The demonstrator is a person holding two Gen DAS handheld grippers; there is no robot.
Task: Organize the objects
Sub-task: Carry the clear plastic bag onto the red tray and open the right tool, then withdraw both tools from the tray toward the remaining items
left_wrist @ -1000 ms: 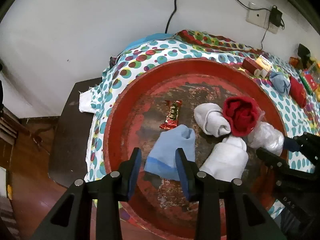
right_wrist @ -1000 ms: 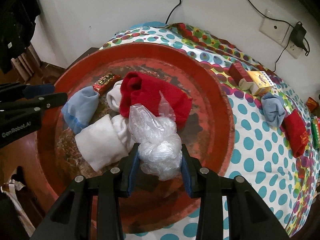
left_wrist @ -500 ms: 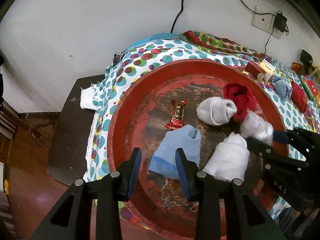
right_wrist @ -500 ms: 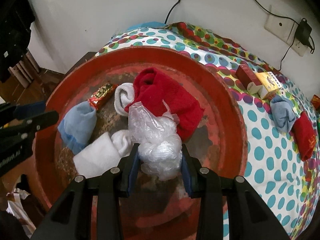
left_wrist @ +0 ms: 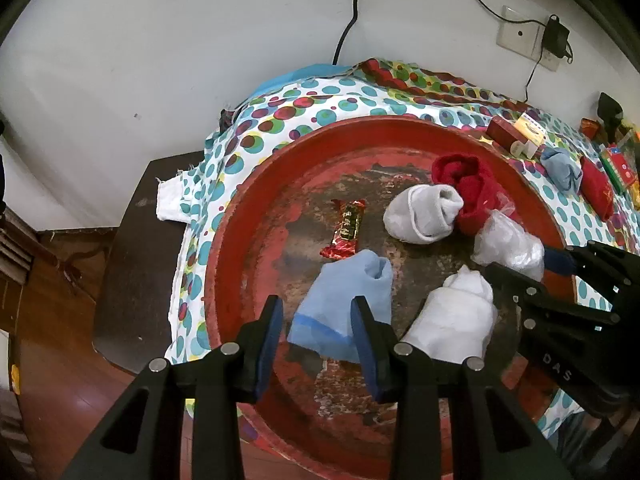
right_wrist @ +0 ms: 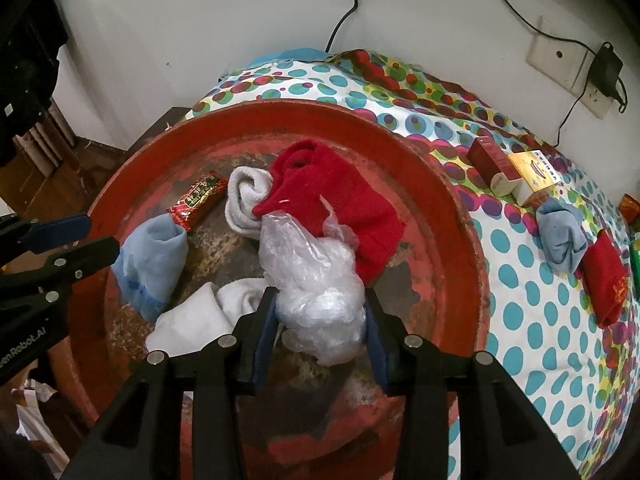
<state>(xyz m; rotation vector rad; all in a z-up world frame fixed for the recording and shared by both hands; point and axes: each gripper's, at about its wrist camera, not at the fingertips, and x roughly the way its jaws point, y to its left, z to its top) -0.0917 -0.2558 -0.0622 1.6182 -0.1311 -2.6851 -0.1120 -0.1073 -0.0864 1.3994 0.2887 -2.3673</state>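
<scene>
A wide red tray lies on a dotted cloth. It holds a light blue sock, two white socks, a red sock, a red snack bar and a crumpled clear plastic bag. My right gripper has the bag between its blue pads. Its jaws are opening, though the pads still touch the bag, which rests low over the tray floor. My left gripper is open over the near end of the blue sock, with a gap showing beside its left pad.
On the cloth right of the tray lie a red box, a yellow box, a blue sock and a red sock. A wall with a socket and cables stands behind. A dark side table and wooden floor lie left.
My right gripper has shifted slightly further into the tray with the bag, and its jaws now stand a little wider. The left gripper and blue sock have stayed in place.
</scene>
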